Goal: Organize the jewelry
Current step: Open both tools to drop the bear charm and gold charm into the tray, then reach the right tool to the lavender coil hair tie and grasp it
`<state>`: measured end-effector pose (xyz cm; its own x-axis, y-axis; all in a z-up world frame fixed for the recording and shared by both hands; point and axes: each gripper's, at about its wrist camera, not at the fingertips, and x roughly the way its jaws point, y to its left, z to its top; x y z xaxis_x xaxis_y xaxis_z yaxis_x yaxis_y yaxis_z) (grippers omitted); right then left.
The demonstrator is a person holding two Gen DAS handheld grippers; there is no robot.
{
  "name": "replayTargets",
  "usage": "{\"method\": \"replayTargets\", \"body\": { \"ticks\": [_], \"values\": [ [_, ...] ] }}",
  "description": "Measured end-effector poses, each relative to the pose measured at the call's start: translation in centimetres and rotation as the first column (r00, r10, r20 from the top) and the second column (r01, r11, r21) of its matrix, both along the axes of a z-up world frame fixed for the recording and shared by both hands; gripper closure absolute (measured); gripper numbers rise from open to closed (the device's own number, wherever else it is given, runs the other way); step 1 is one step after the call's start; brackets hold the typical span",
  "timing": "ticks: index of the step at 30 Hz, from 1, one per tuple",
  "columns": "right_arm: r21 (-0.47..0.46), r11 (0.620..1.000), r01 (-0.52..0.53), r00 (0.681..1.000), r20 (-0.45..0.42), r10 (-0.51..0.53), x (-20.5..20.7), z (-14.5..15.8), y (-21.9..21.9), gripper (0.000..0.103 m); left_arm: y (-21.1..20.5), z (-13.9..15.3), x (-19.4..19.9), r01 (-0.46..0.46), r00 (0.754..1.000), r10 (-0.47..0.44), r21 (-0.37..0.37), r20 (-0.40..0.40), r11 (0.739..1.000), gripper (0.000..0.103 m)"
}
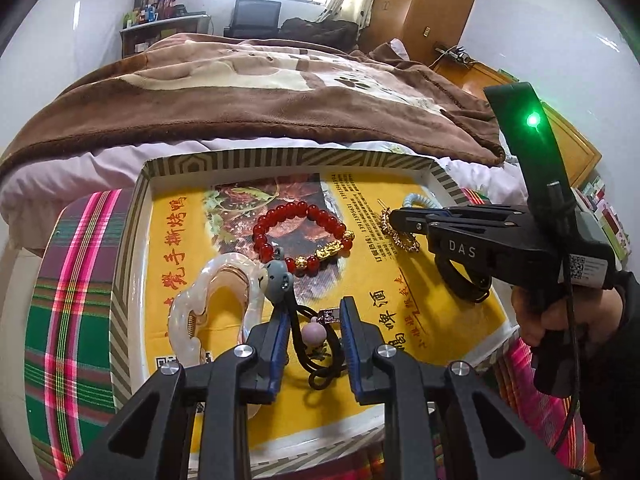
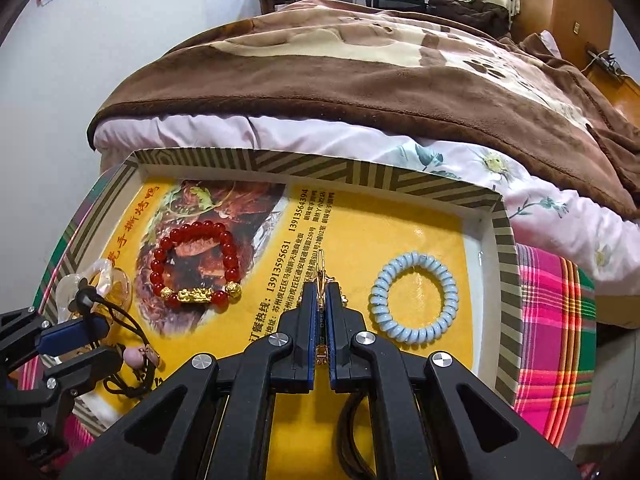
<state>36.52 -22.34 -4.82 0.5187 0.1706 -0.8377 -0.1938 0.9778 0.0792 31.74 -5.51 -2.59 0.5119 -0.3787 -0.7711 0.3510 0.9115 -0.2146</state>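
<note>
Two wrist fisheyes look steeply down into one shallow tray from close above.

The left wrist view sits low over the near-left part of the tray (image 1: 224, 162), facing forward along its own left gripper (image 1: 314, 320) toward the bed (image 1: 256, 92) and the window beyond; the right gripper (image 1: 394, 216) enters from its right edge. The right wrist view hangs over the tray's (image 2: 400, 184) middle, a little further right, facing the same way along its gripper (image 2: 320, 296), with the left gripper (image 2: 92, 338) at its lower-left edge. Both views share the yellow tray floor, the red bead bracelet (image 1: 300, 236) (image 2: 196, 264), the bed and the far wall.
</note>
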Motion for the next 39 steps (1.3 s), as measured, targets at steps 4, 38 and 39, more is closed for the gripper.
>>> {"method": "replayTargets", "body": {
  "ticks": [4, 38, 39],
  "values": [
    [0.006, 1.0, 0.008, 1.0, 0.002, -0.008, 0.0, 0.0, -0.1, 0.099, 0.0, 0.3, 0.0, 0.001, 1.0, -0.001, -0.013, 0.003, 1.0, 0.064],
    [0.014, 0.999, 0.037, 0.998, 0.047, -0.038, -4.3, 2.8, -0.8, 0.083, 0.6, 1.5, -4.1, 0.088, 0.994, -0.091, -0.041, -0.068, 0.995, 0.019],
    [0.013, 0.999, 0.034, 0.998, 0.048, -0.034, -4.5, 3.0, -0.7, 0.083, 0.7, 1.5, -4.3, 0.085, 0.994, -0.088, -0.038, -0.067, 0.996, 0.019]
  ]
}}
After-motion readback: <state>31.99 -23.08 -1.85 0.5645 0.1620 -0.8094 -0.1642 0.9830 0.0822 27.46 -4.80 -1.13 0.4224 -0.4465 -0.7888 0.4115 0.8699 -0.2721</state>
